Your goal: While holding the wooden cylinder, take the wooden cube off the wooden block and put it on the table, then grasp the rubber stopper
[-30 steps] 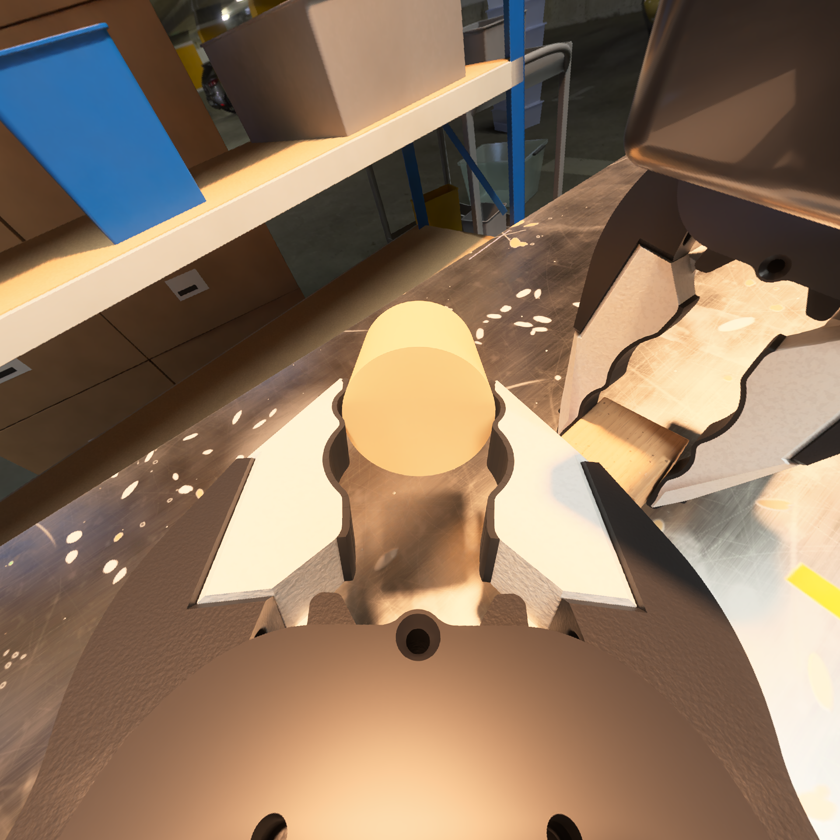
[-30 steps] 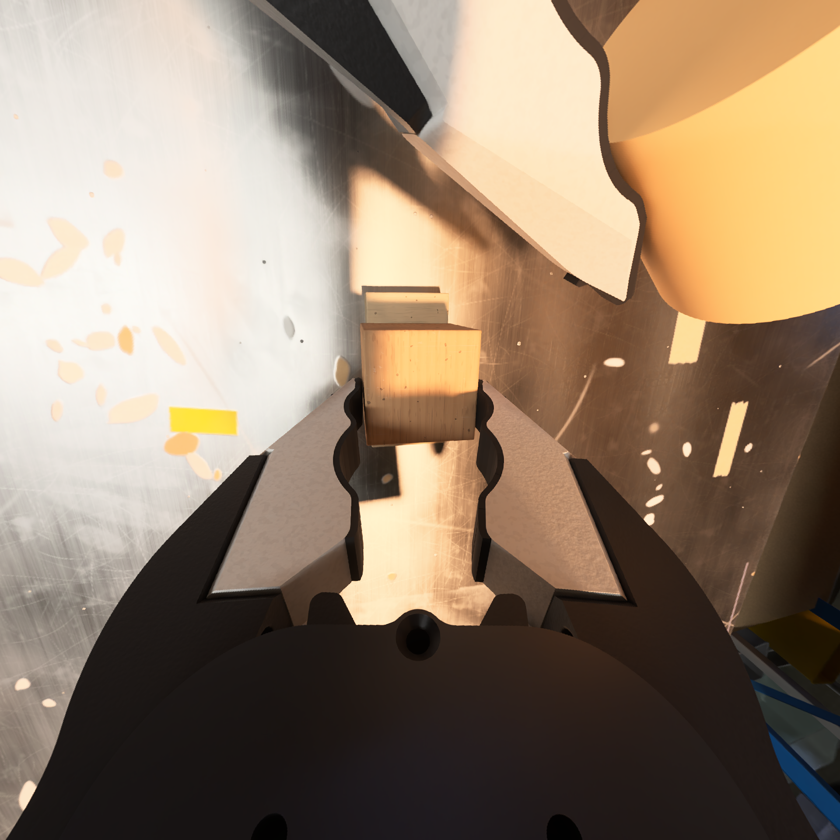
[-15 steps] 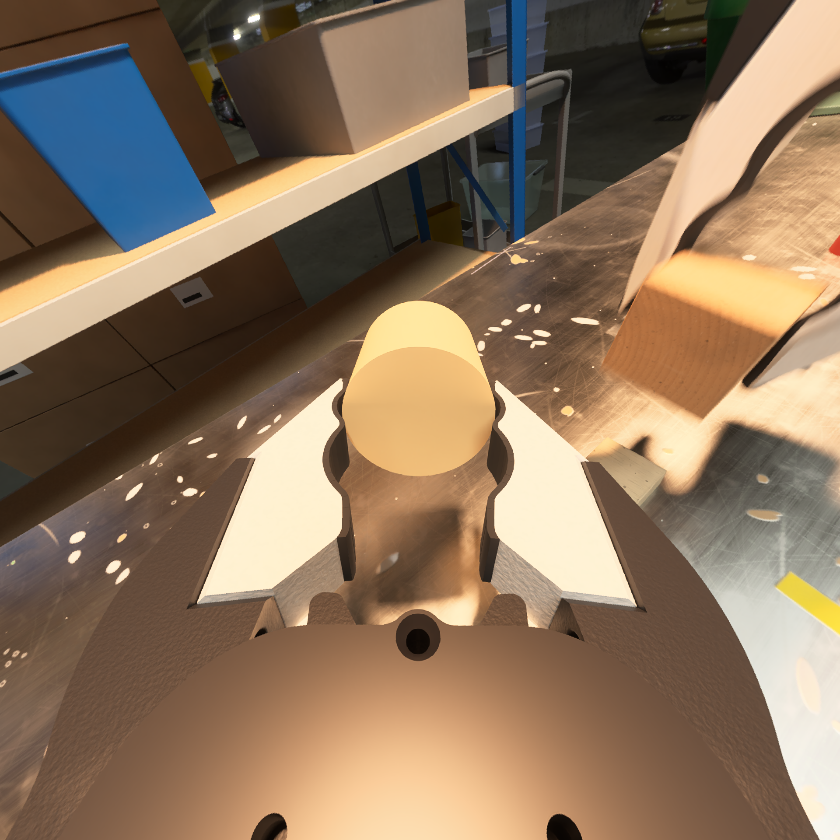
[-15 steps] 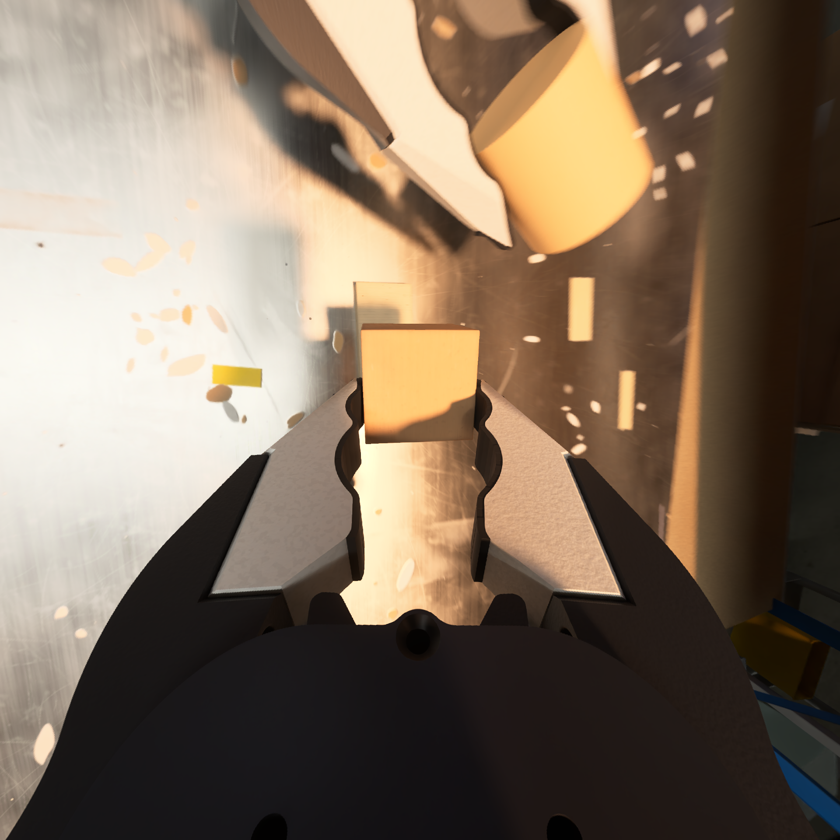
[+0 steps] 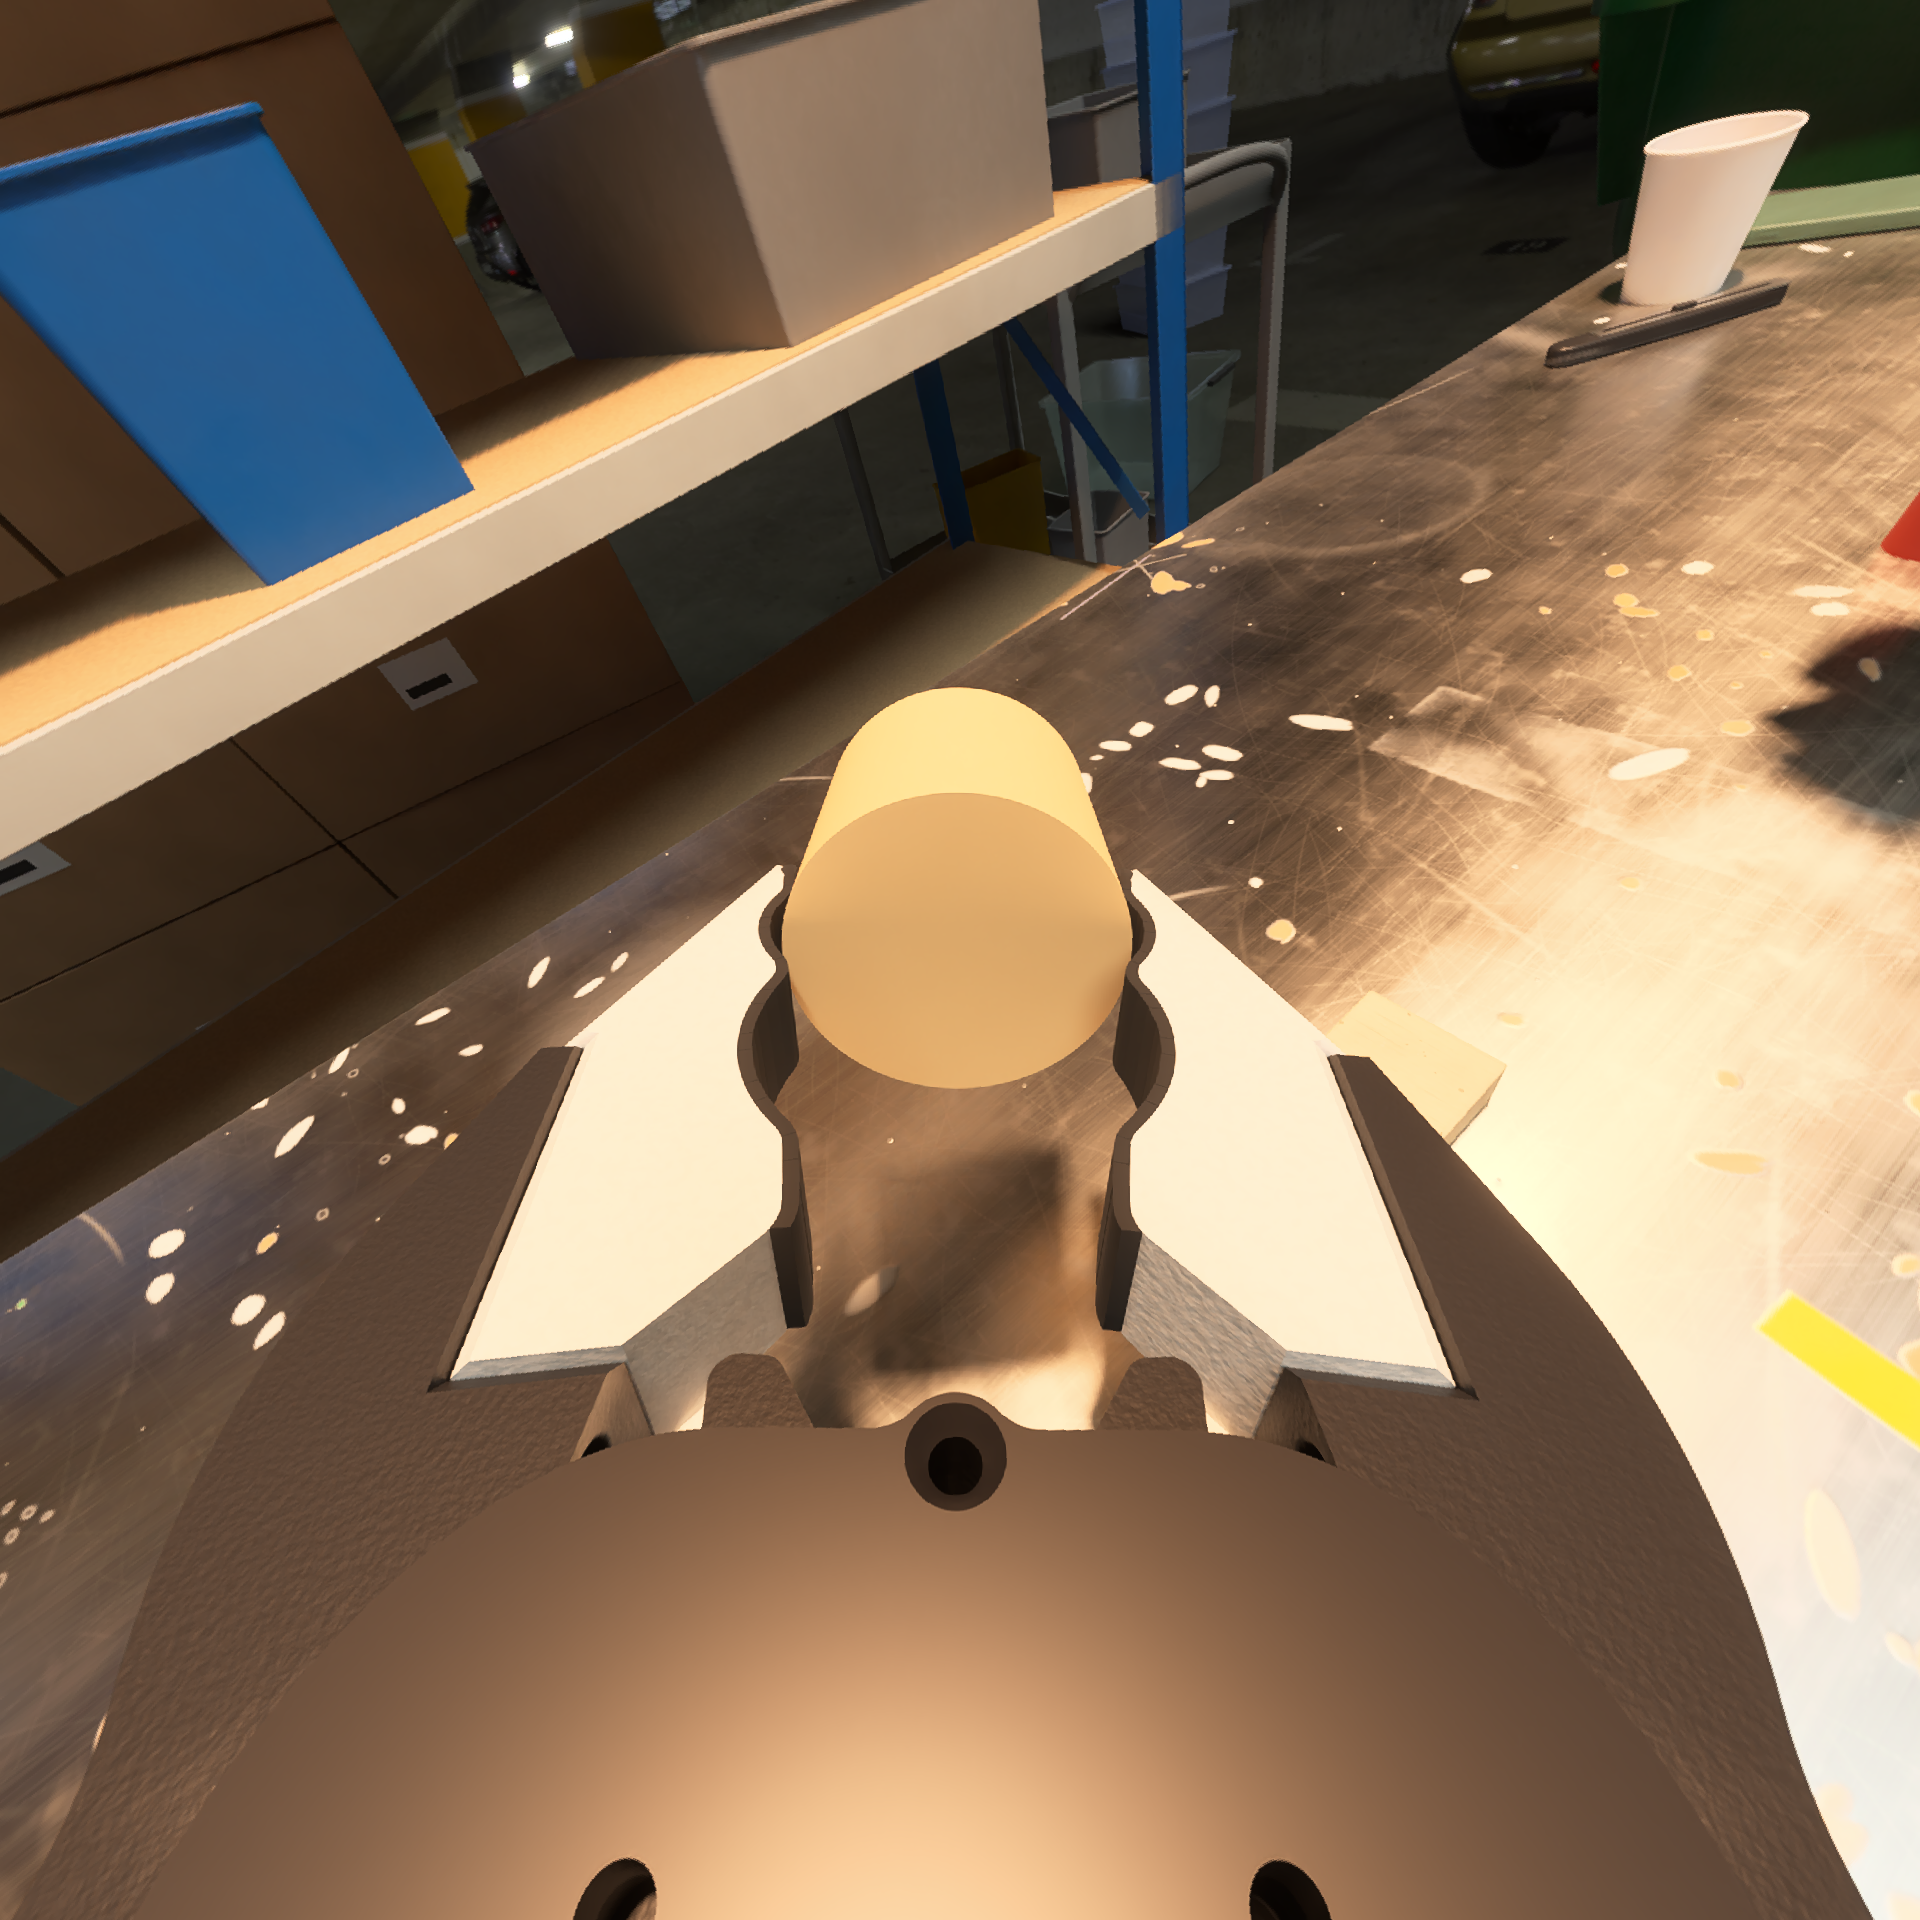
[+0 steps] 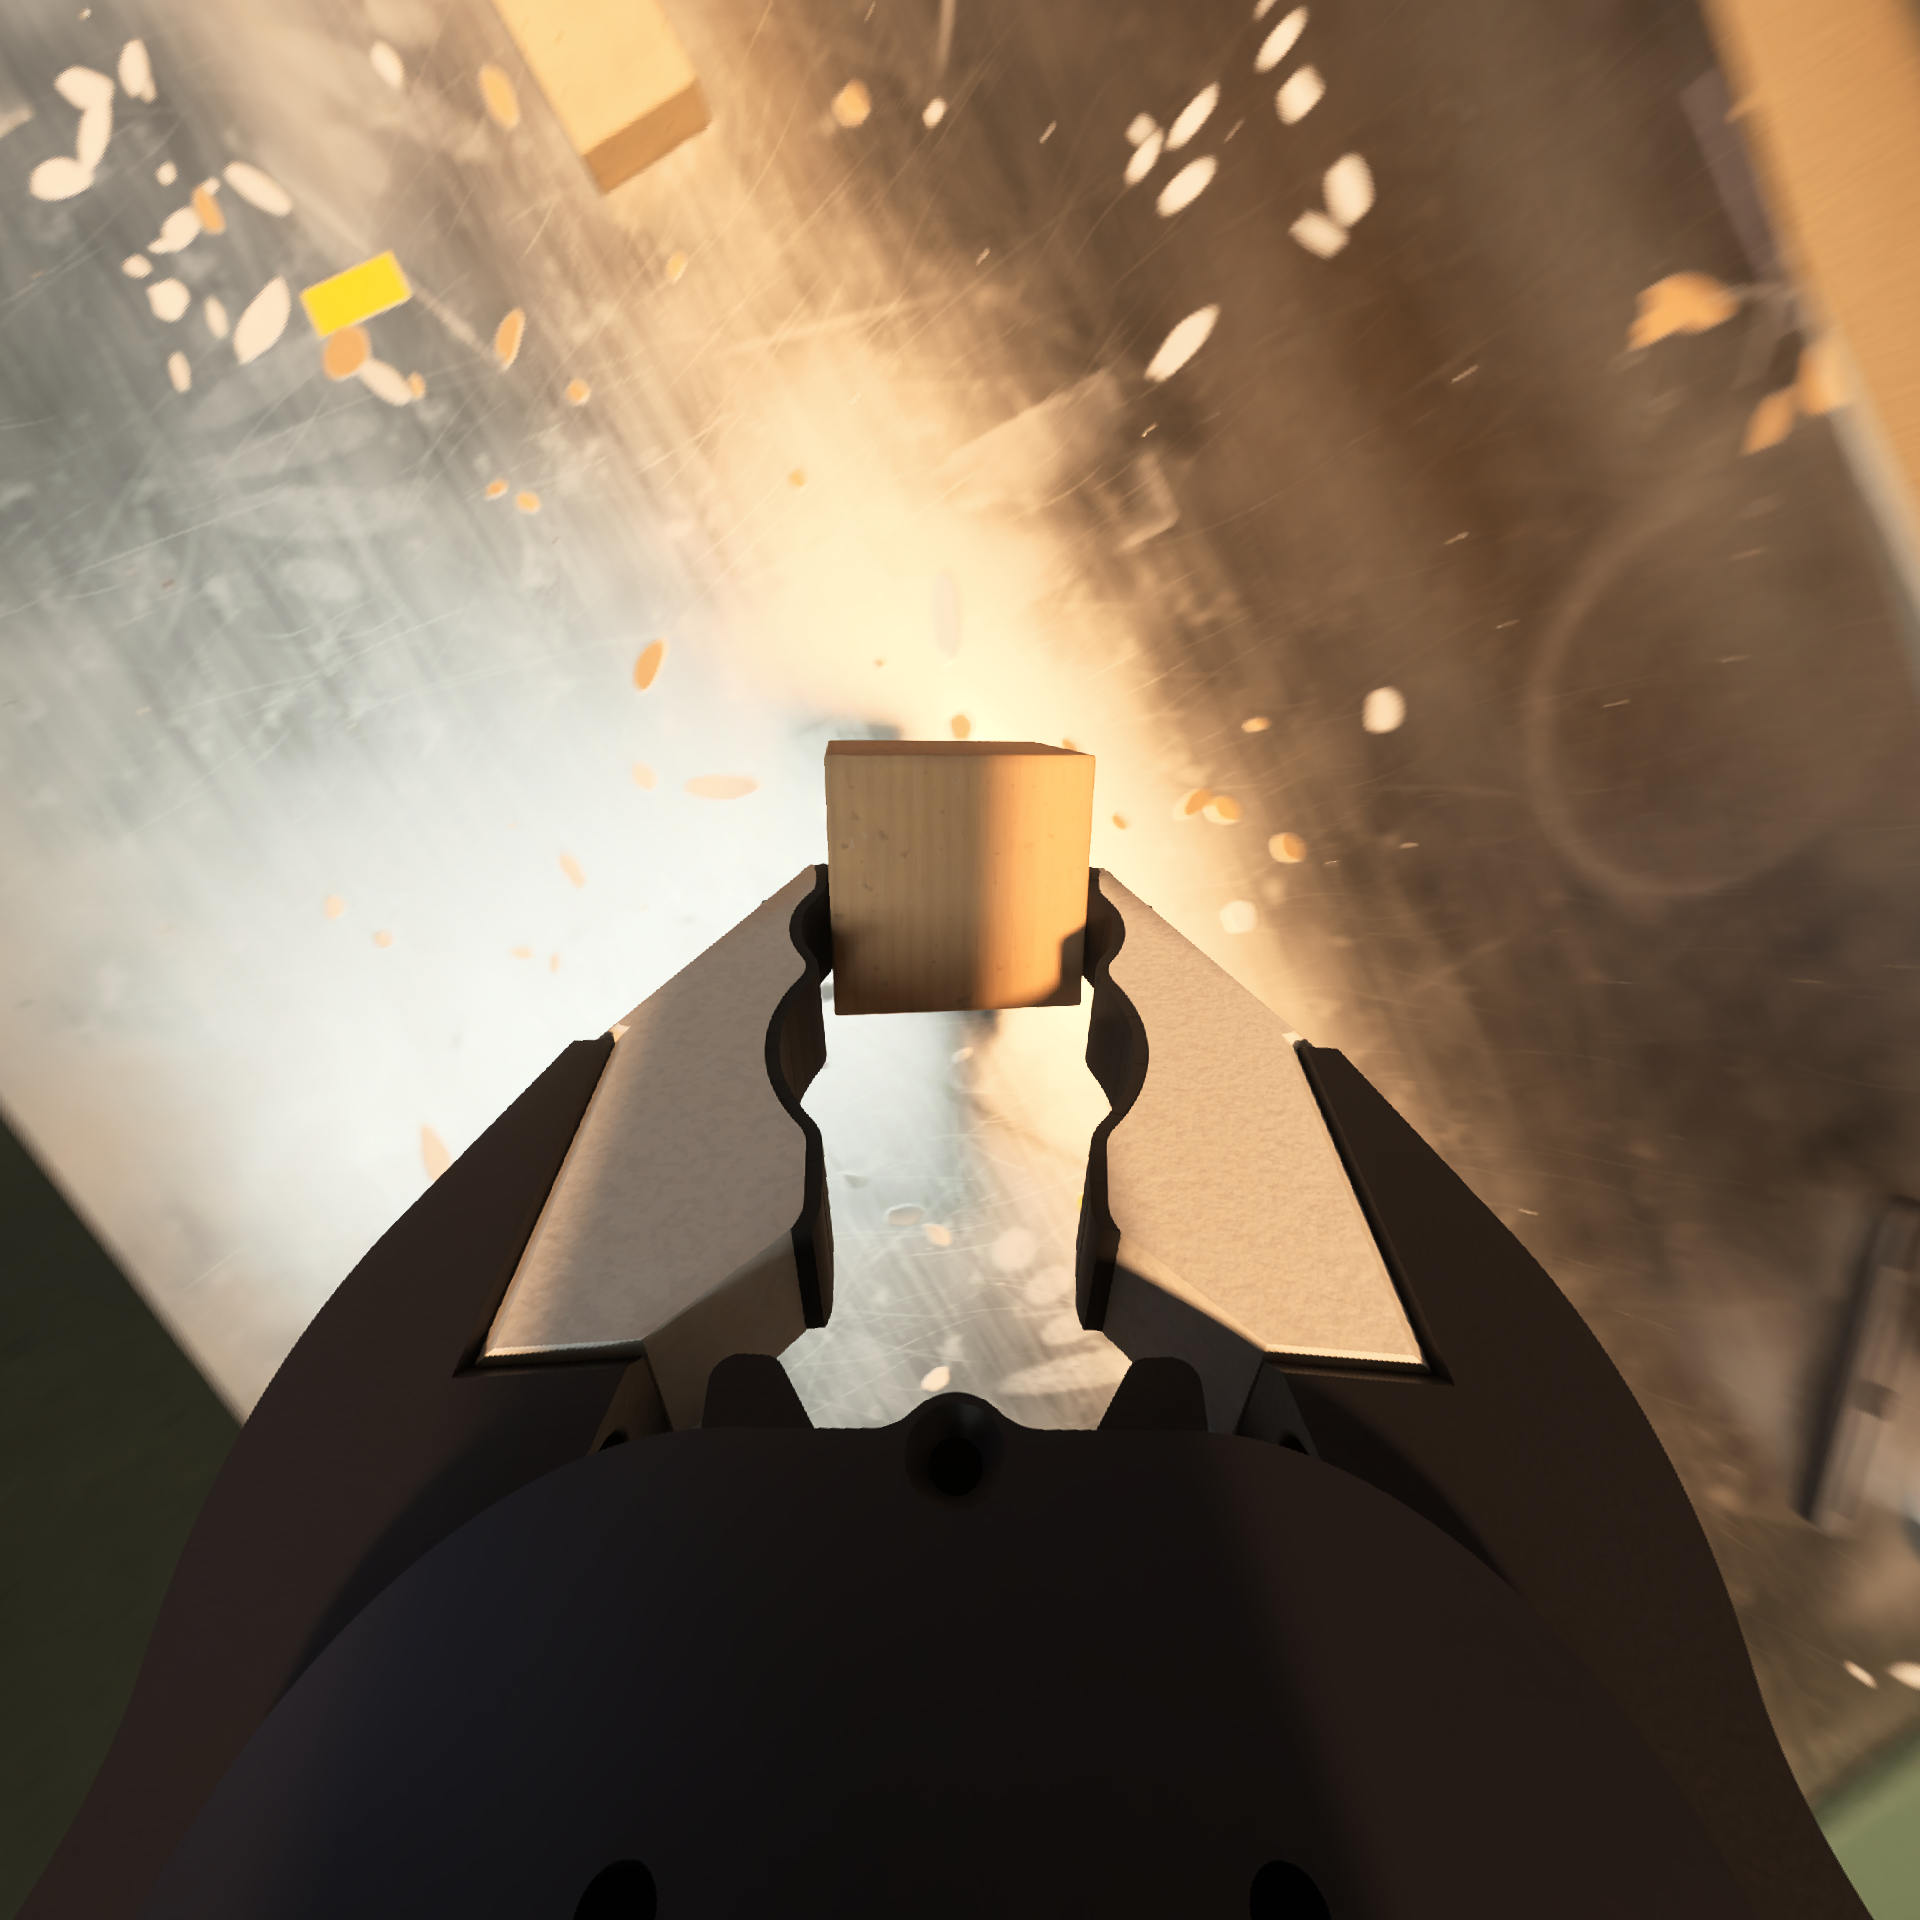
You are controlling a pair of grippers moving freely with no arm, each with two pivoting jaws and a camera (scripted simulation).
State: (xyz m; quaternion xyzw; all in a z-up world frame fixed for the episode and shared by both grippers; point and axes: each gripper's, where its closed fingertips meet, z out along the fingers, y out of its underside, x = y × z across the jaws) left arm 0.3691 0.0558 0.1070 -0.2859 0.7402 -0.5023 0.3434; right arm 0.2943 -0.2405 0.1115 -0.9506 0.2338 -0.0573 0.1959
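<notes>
My left gripper (image 5: 956,904) is shut on the pale wooden cylinder (image 5: 956,914) and holds it above the metal table (image 5: 1558,831). The flat wooden block (image 5: 1418,1070) lies on the table just right of my left fingers, bare on top. It also shows at the top left of the right wrist view (image 6: 613,83). My right gripper (image 6: 958,894) is shut on the wooden cube (image 6: 956,873) and holds it above the table (image 6: 416,727), away from the block. The rubber stopper is not in view.
A white cup (image 5: 1704,208) stands by a dark flat tool (image 5: 1662,322) at the table's far right. A red object (image 5: 1907,535) peeks in at the right edge. Yellow tape (image 5: 1839,1361) marks the table. A shelf (image 5: 582,468) with boxes runs past the table's left edge.
My right gripper has carried the cube up and away from the block and has left the left wrist view. The block now lies uncovered. My left gripper keeps still with the cylinder.
</notes>
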